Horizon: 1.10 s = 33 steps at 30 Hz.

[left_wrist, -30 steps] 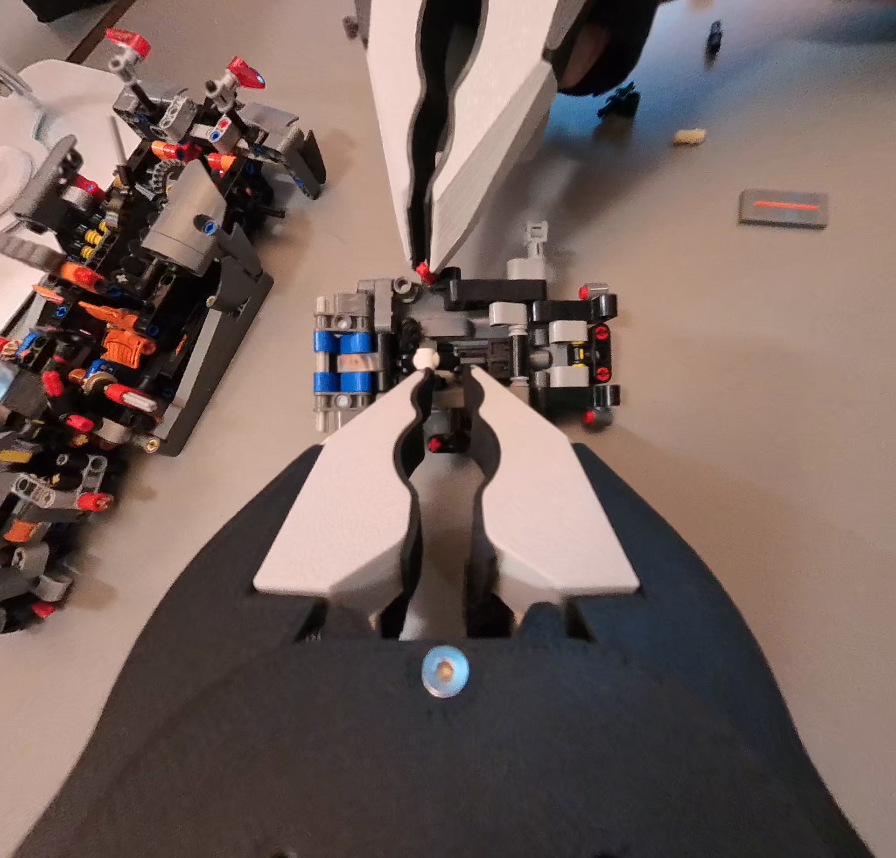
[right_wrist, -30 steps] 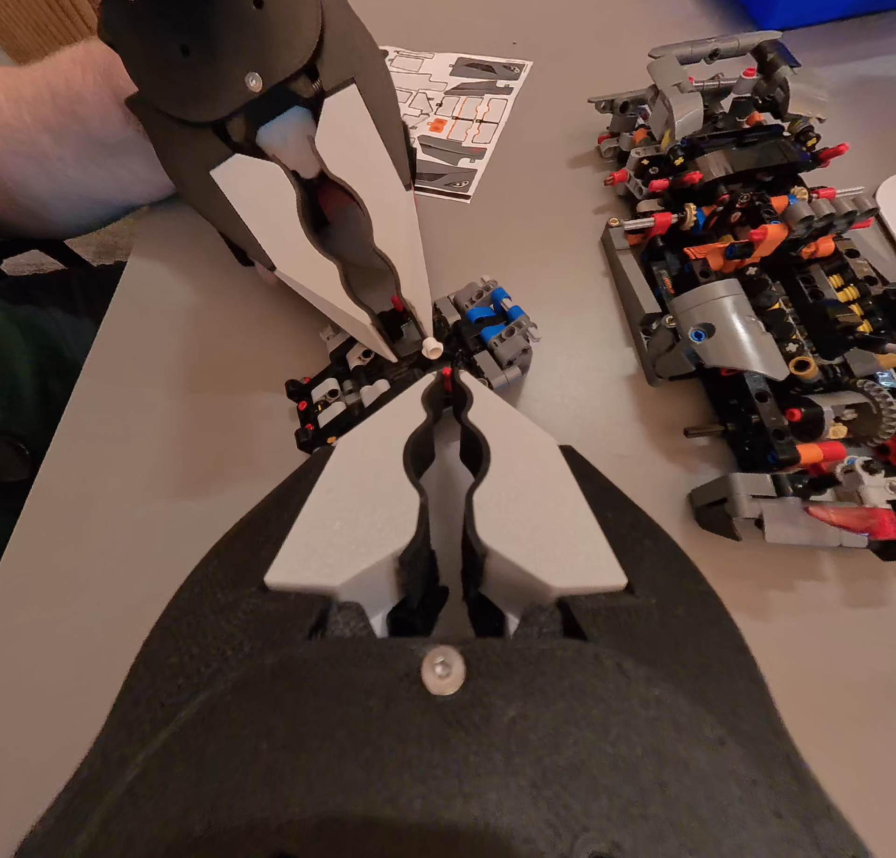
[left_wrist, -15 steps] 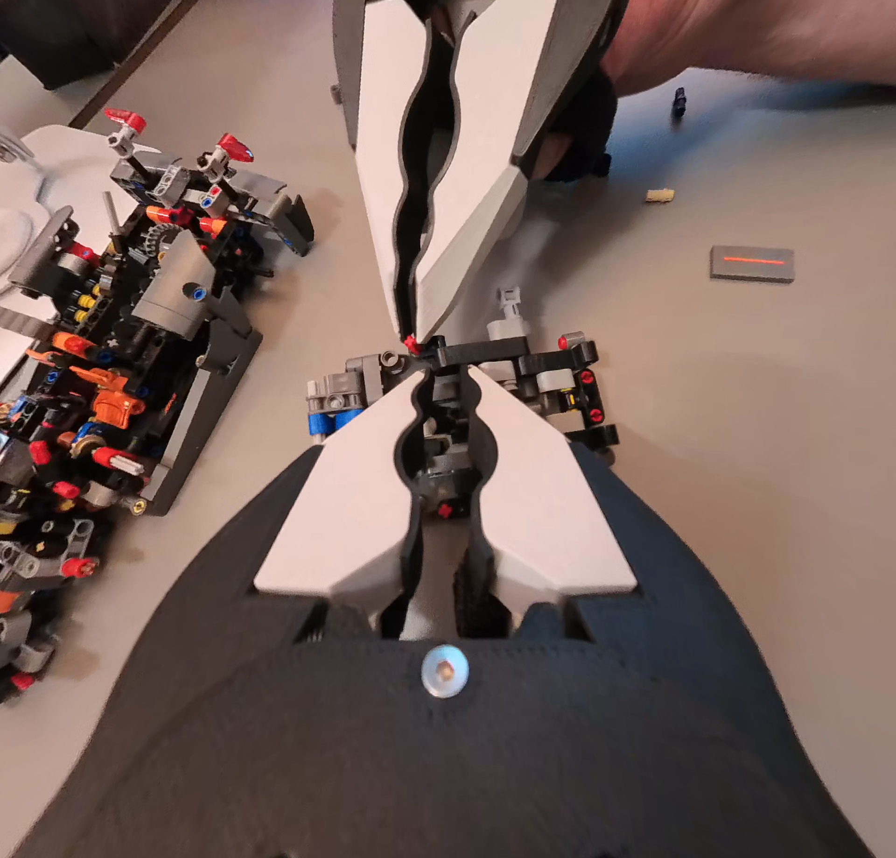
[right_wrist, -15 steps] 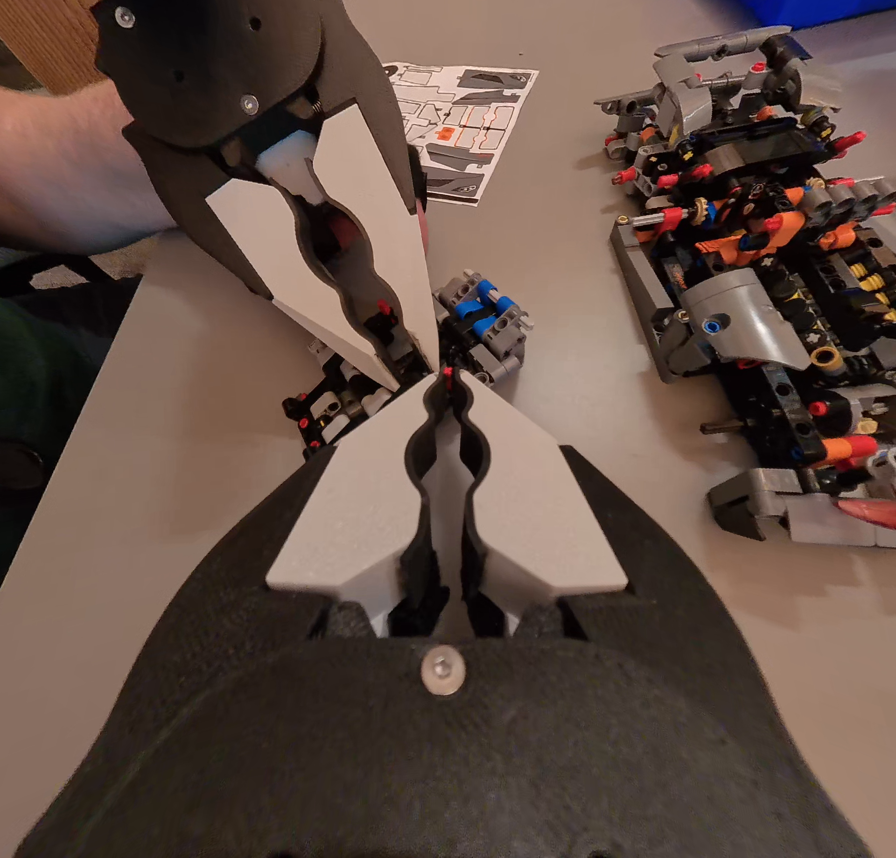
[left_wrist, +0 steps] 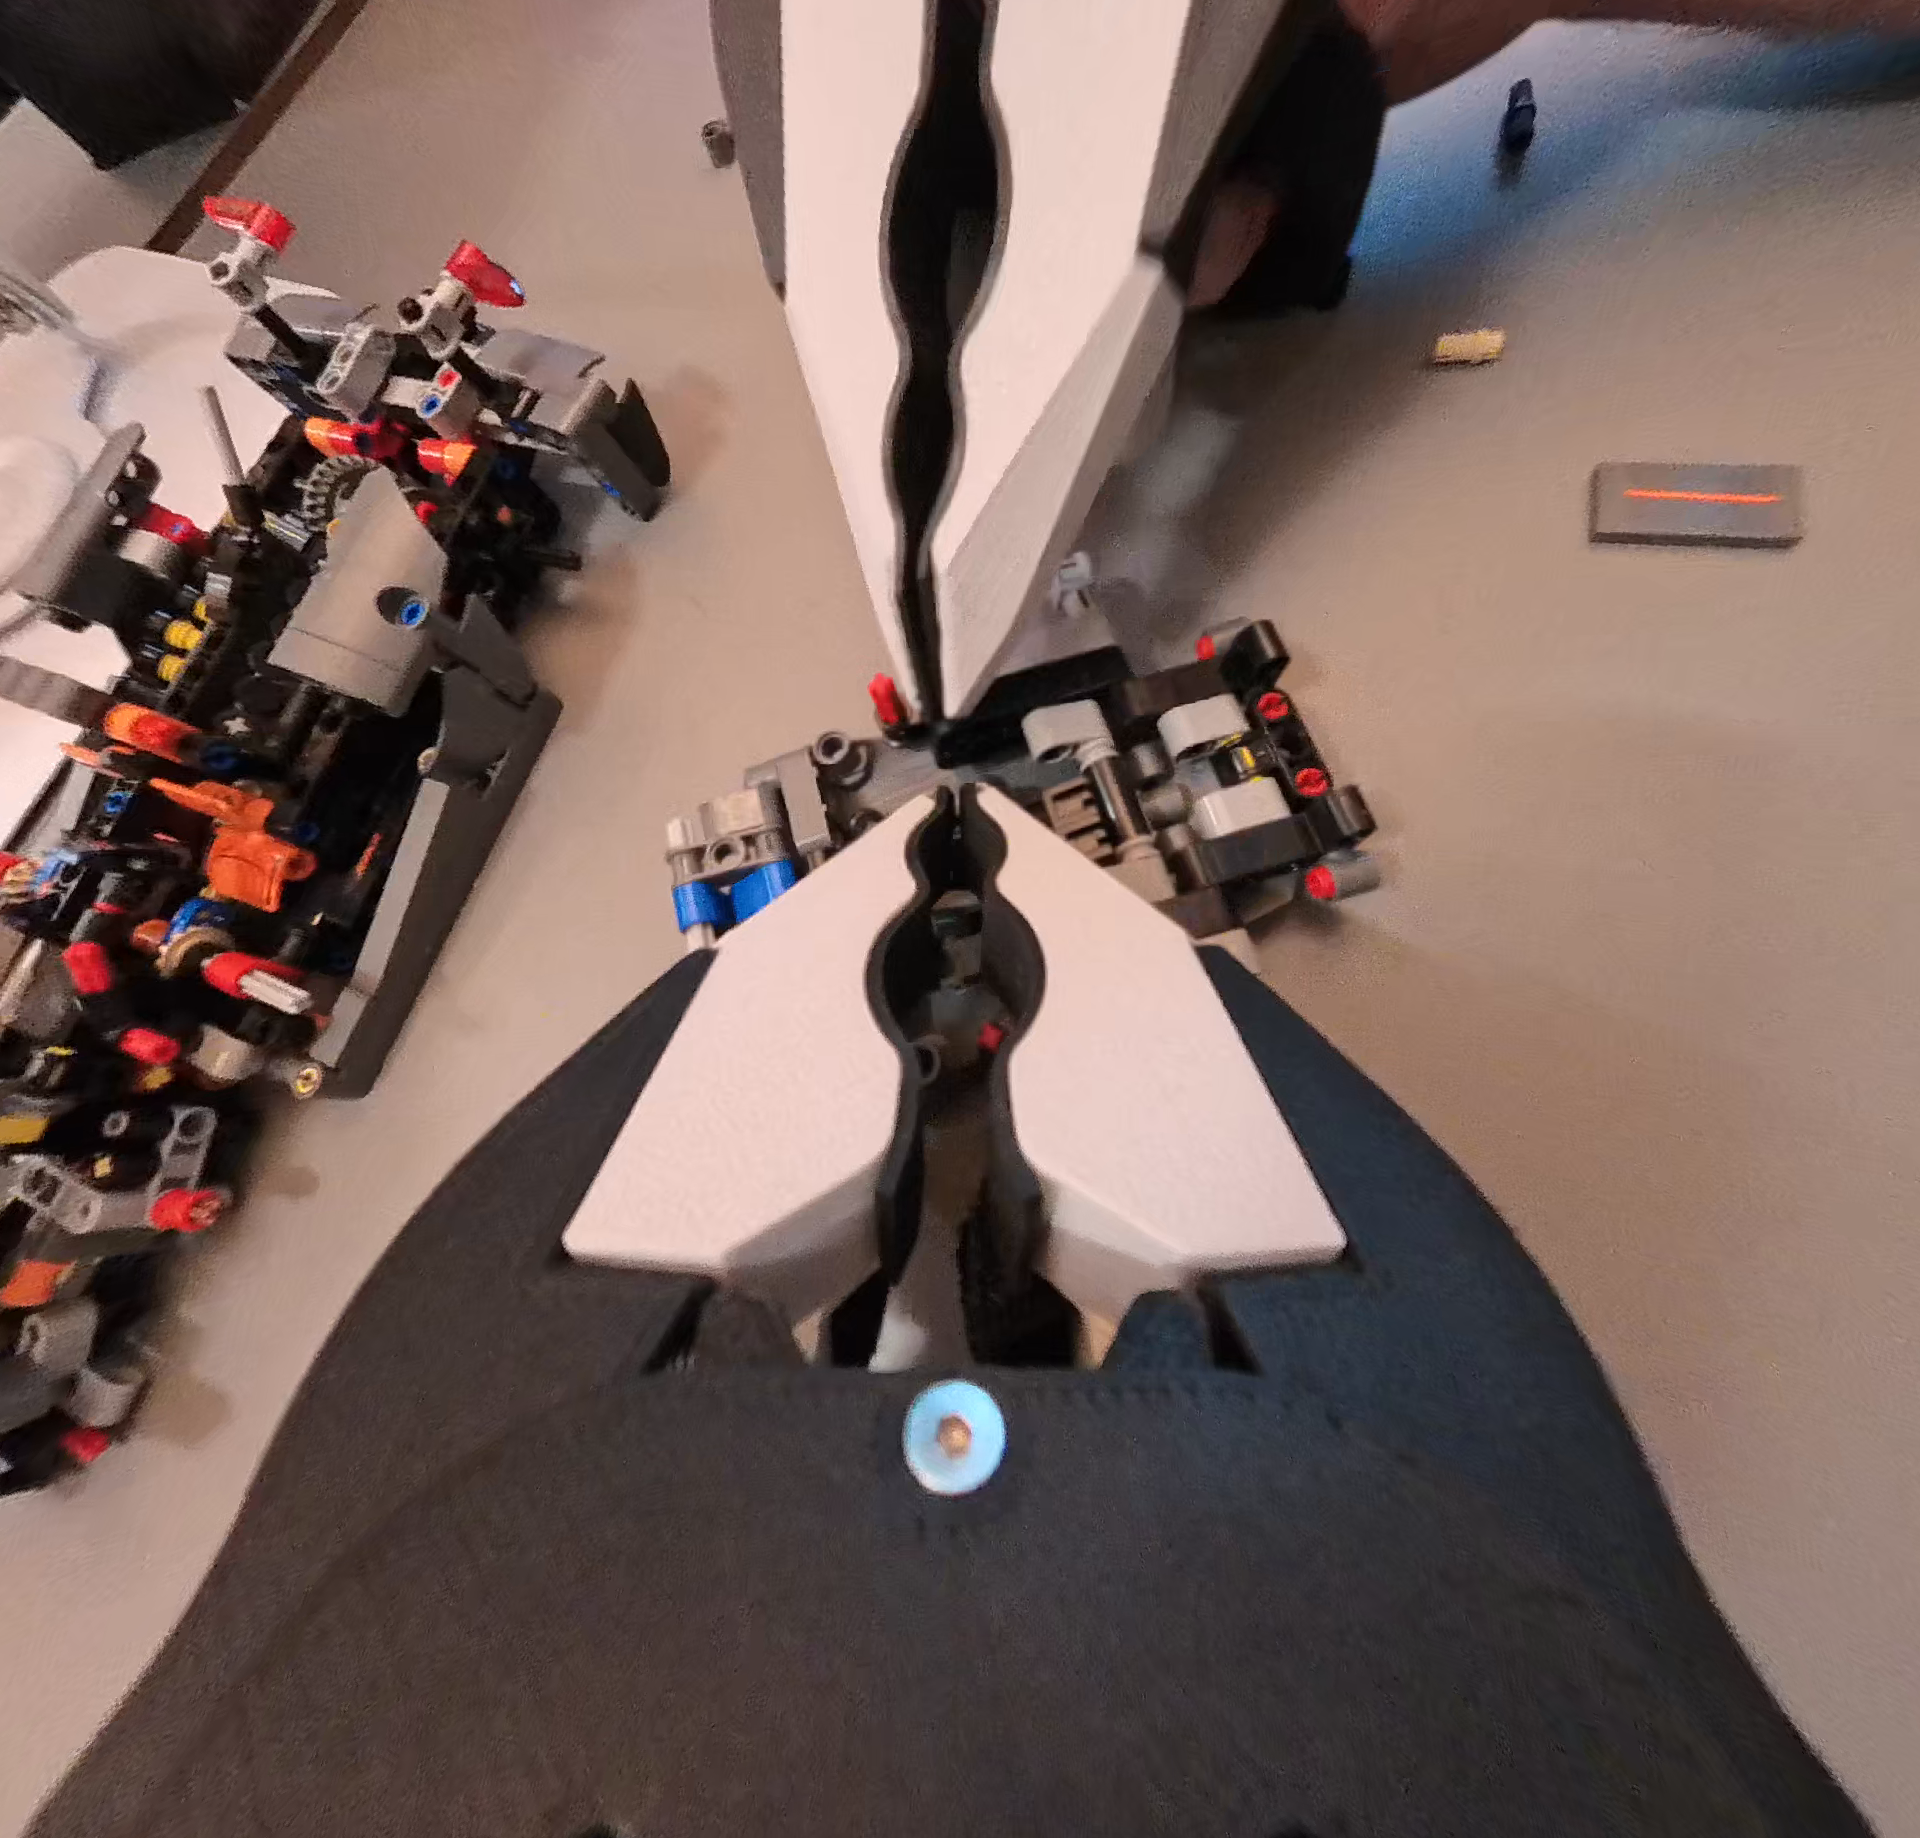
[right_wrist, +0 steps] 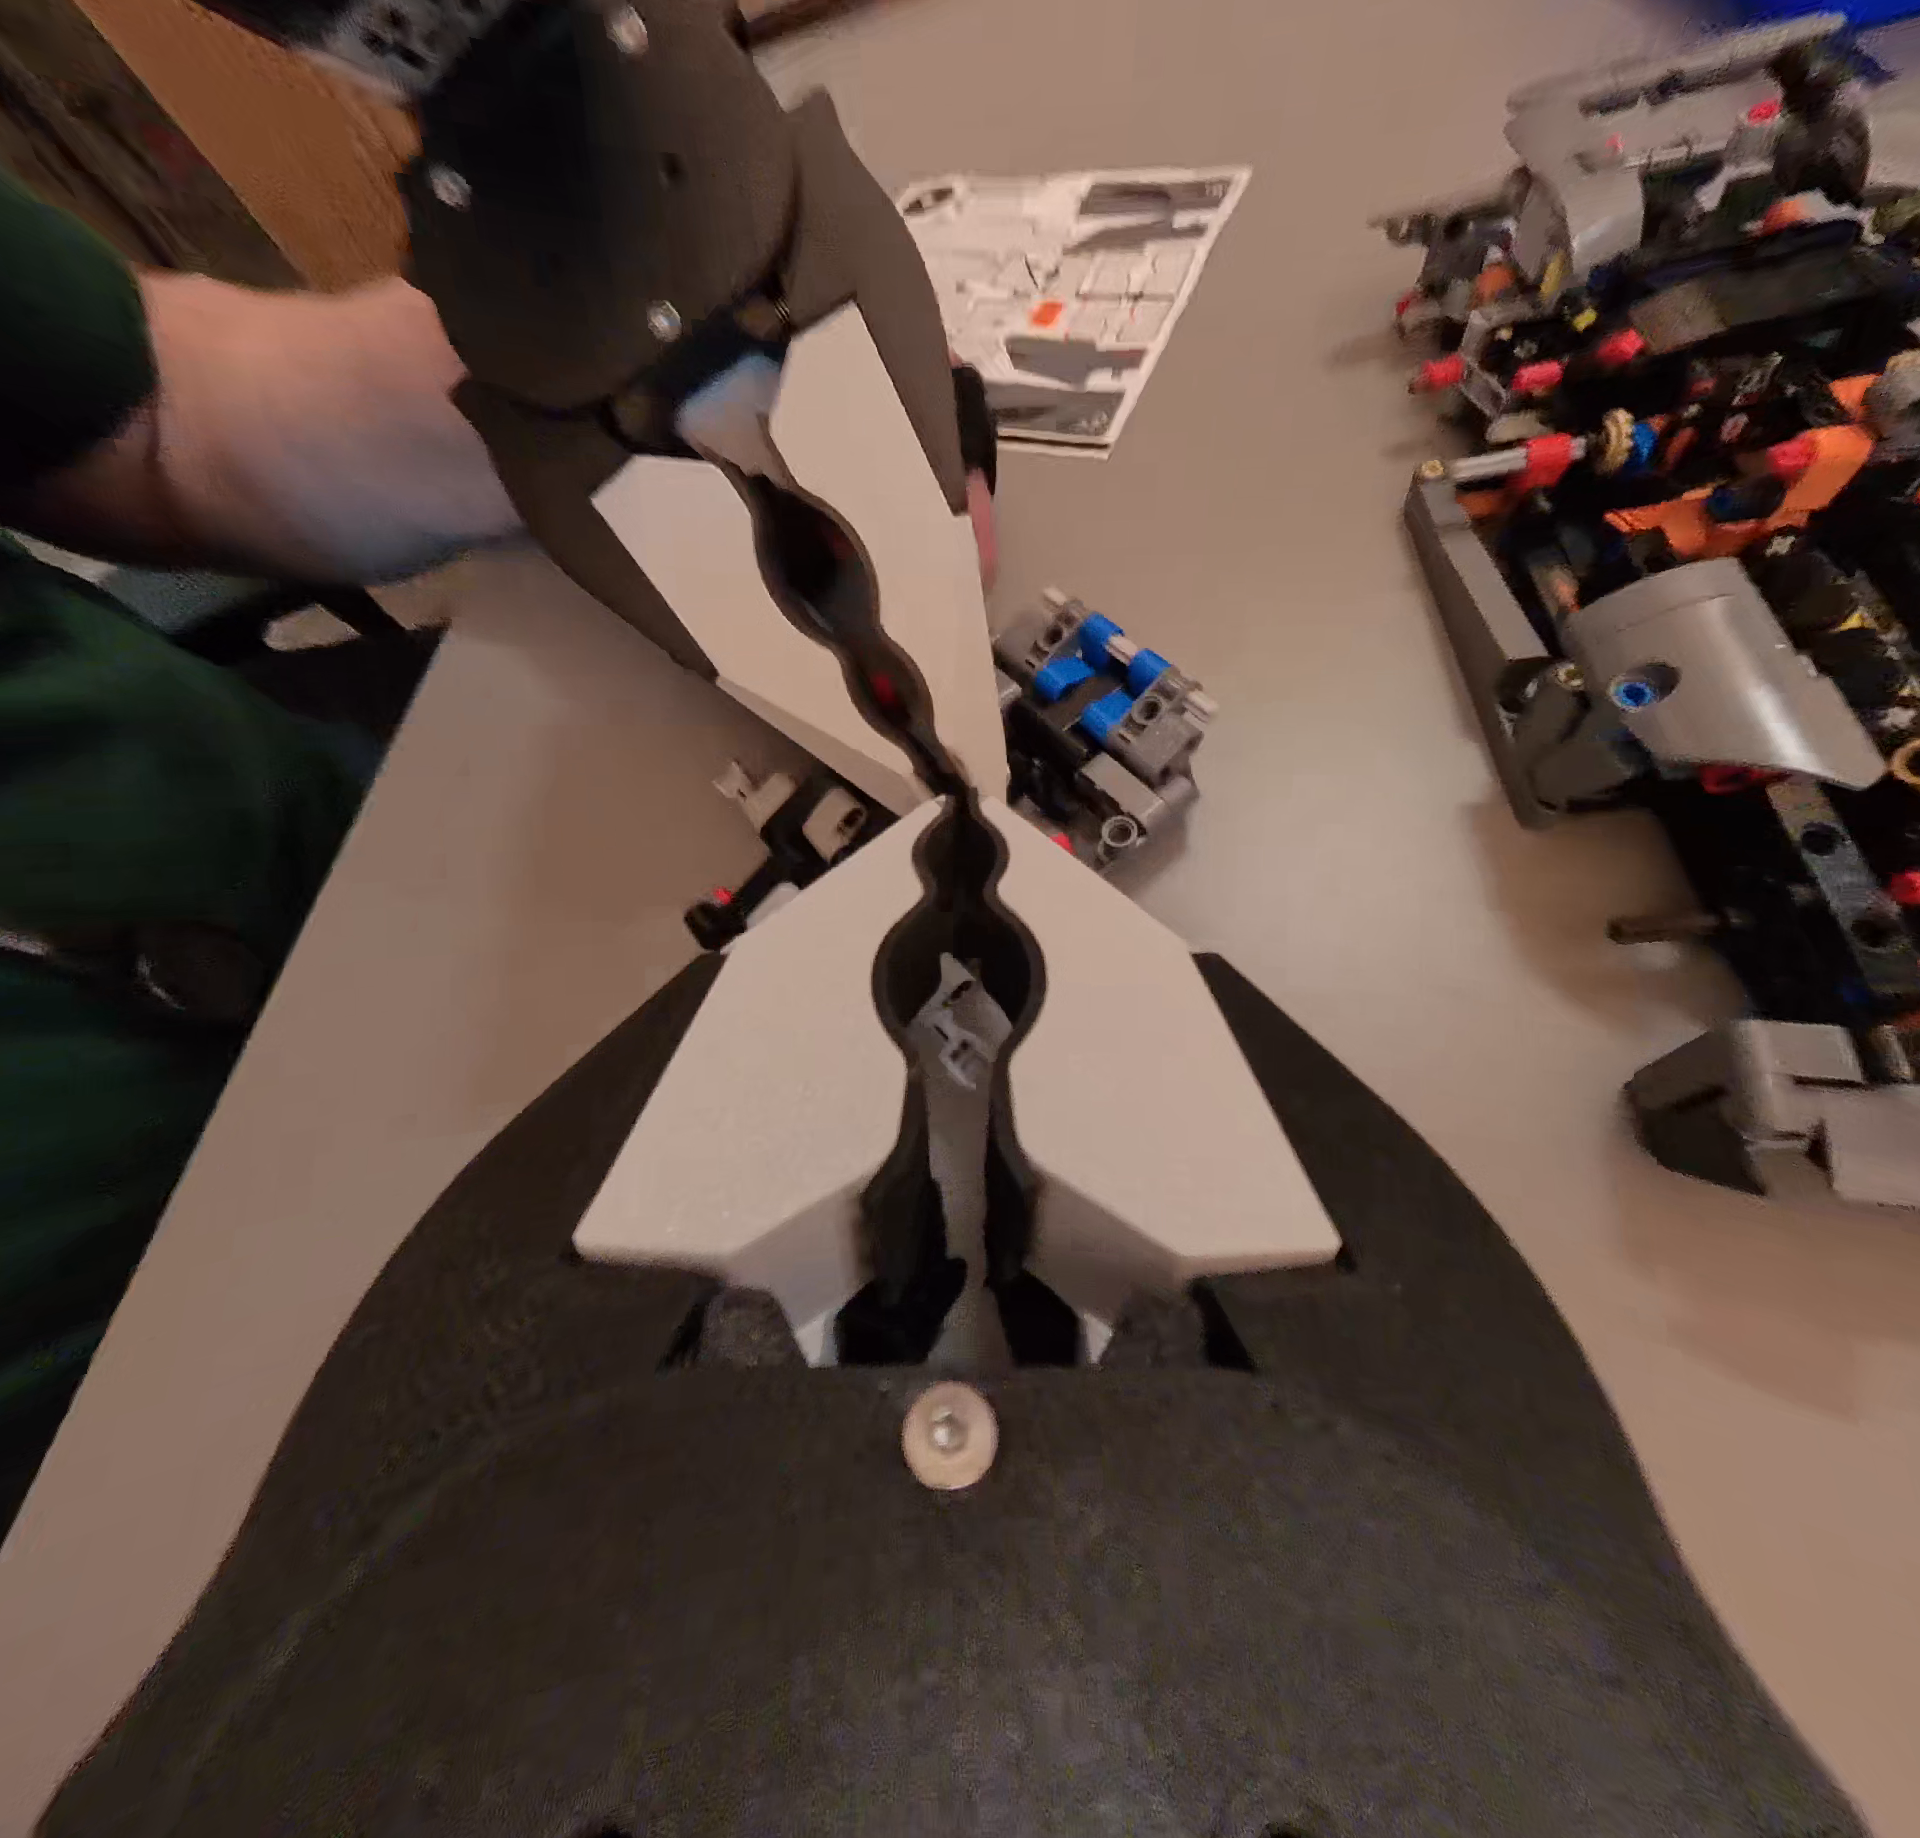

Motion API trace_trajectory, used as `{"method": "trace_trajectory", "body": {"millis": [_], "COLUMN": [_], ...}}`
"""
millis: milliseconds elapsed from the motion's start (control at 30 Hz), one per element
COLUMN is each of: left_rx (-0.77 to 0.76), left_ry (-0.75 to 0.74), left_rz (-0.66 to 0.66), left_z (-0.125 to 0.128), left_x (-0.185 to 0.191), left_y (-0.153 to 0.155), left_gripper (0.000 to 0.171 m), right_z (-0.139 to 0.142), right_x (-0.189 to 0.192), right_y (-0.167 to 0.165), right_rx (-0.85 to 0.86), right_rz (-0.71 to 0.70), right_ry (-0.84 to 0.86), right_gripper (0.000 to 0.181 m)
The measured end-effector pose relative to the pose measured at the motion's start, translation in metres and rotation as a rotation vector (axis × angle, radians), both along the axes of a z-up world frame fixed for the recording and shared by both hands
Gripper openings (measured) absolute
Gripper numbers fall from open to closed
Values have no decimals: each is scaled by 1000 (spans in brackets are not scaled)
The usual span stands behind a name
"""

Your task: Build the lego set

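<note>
A small black and grey sub-assembly (left_wrist: pixel 1174 791) with blue connectors (right_wrist: pixel 1101 687) lies on the grey table. My left gripper (left_wrist: pixel 951 801) is over its middle with the fingertips pressed almost together on it; what they pinch is hidden. My right gripper (right_wrist: pixel 961 812) comes from the far side, shut, its tips on the assembly's black beam, nearly touching the left tips. It shows in the left wrist view (left_wrist: pixel 925 702). A red pin (left_wrist: pixel 883 692) stands in the assembly just beside the right tips. A light grey connector (right_wrist: pixel 956 1019) shows through the right fingers' gap.
The large car chassis (left_wrist: pixel 312 749) lies left of the assembly, also in the right wrist view (right_wrist: pixel 1714 645). A sticker sheet (right_wrist: pixel 1081 302), a dark tile with an orange line (left_wrist: pixel 1694 505), a tan pin (left_wrist: pixel 1467 346) and a person's forearm (right_wrist: pixel 260 438) are nearby. My left and right fingertips are right by each other. The tan pin (left_wrist: pixel 1467 346) is about 15 cm from both grippers' fingertips.
The left fingertips have closed over the assembly's middle. The red pin is no longer between the right tips and stands beside them. The assembly has turned slightly.
</note>
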<state>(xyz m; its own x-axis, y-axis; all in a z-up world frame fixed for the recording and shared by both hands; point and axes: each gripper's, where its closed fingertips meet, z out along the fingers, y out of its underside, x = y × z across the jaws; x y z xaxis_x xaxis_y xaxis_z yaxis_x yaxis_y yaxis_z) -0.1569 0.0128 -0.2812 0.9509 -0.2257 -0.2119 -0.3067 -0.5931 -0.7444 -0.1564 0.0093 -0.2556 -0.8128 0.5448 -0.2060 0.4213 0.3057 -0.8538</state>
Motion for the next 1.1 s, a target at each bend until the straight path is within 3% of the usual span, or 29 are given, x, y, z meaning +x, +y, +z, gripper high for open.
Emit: {"method": "trace_trajectory", "body": {"millis": [133, 267, 367, 467, 633, 667, 1100], "left_rx": [10, 5, 0, 5, 13, 13, 19], "left_ry": [-31, -34, -22, -26, -3, 3, 18], "left_rz": [4, -5, -10, -12, -10, -8, 32], "left_z": [3, 1, -1, -1, -1, -1, -1], "left_x": [-3, -1, 0, 0, 0, 0, -3], "left_y": [-4, -3, -1, -1, -1, -1, 1], "left_gripper": [4, 5, 4, 4, 0, 0, 0], "right_z": [12, 4, -1, -10, -12, -12, -9], "right_x": [-6, -10, -10, -13, -11, -11, -5], "right_y": [18, 21, 9, 2, 3, 4, 5], "right_rx": [-33, -21, 31, 92, 100, 108, 119], "right_rz": [-65, -74, -23, 0, 12, 4, 21], "right_ry": [27, -26, -2, 13, 29, 39, 92], "right_gripper": [0, 22, 29, 13, 11, 1, 0]}}
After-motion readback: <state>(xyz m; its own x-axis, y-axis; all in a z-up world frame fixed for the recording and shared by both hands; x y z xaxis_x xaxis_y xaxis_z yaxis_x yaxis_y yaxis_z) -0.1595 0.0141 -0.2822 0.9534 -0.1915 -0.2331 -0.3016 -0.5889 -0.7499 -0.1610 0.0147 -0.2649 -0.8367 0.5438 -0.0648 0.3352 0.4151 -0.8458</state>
